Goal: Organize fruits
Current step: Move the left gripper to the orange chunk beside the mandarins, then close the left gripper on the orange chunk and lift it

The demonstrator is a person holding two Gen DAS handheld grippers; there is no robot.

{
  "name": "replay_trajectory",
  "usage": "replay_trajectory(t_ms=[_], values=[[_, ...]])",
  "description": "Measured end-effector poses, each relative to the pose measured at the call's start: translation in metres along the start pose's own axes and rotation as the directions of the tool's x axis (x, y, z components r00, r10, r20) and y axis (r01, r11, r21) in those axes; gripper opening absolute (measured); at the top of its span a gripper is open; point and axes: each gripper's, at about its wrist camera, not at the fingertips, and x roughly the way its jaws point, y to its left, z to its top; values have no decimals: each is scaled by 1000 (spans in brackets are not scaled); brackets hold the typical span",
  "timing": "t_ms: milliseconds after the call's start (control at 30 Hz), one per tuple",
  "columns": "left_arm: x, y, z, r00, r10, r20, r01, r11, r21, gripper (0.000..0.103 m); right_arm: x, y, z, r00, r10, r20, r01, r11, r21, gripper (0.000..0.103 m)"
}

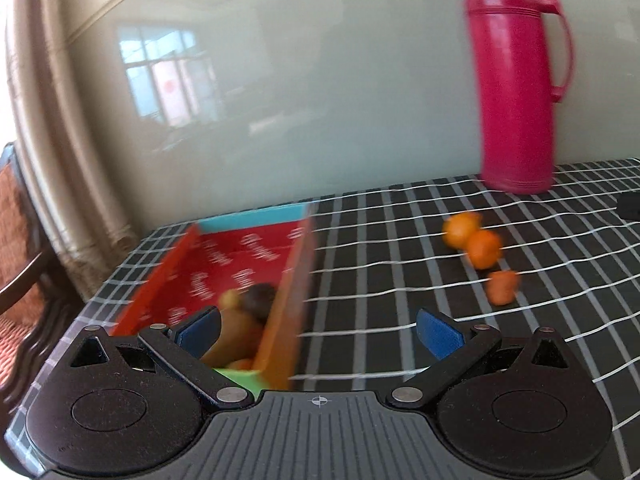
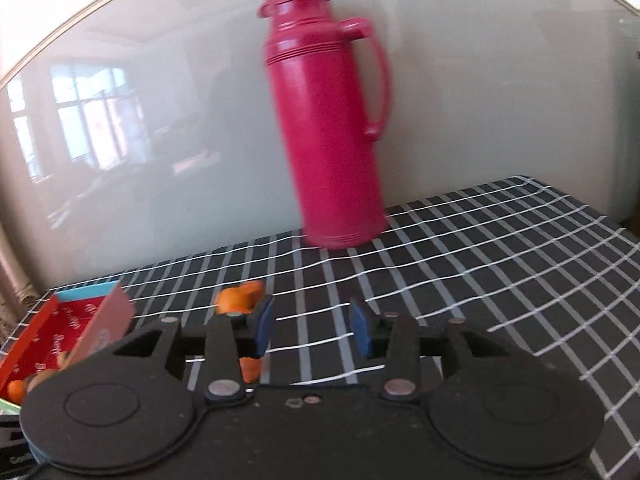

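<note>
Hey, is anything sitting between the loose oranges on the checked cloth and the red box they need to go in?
Nothing visible lies on the cloth between the loose oranges and the red box. Only the box's own near side wall stands between them, so each fruit would likely have to be lifted over it. The pink flask stands farther back, off that line.

Both views ride low over the checked counter (image 1: pixel 400 264), each looking forward and slightly down along its own claw toward the glossy wall panel behind. The left wrist view sits close above the red box (image 1: pixel 240 264), with the pink thermos (image 1: pixel 516 92) far to its upper right. The right wrist view faces that thermos (image 2: pixel 328 128) nearly head-on, the box (image 2: pixel 60 328) at its lower left. Both share thermos, box, loose oranges (image 1: pixel 472 242) and panel.
</note>
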Motion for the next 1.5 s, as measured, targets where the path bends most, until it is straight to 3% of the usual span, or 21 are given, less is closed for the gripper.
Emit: replay_trajectory(t_ms=[367, 1067, 1100, 1167, 1400, 1467, 1500], values=[[25, -91, 10, 997, -60, 38, 56, 995, 88, 103, -20, -68, -5, 994, -106, 20, 105, 993, 59, 41], [69, -153, 12, 995, -100, -4, 100, 990, 95, 102, -42, -122, -13, 971, -230, 65, 221, 968, 118, 42], [71, -154, 12, 996, -94, -10, 94, 991, 96, 100, -42, -123, -14, 970, -232, 66, 223, 967, 120, 42], [74, -155, 12, 997, -75, -21, 76, 992, 99, 79, -41, -124, -15, 969, -236, 66, 228, 967, 114, 42], [80, -155, 13, 997, -65, -45, 68, 994, 81, 76, -33, -123, -19, 970, -239, 41, 234, 967, 100, 43], [78, -154, 12, 993, -105, -50, 109, 991, 73, 56, -31, -121, -20, 970, -241, 35, 237, 967, 93, 43], [77, -155, 13, 991, -121, -53, 124, 990, 71, 51, -30, -120, -20, 970, -240, 32, 237, 967, 90, 43]])
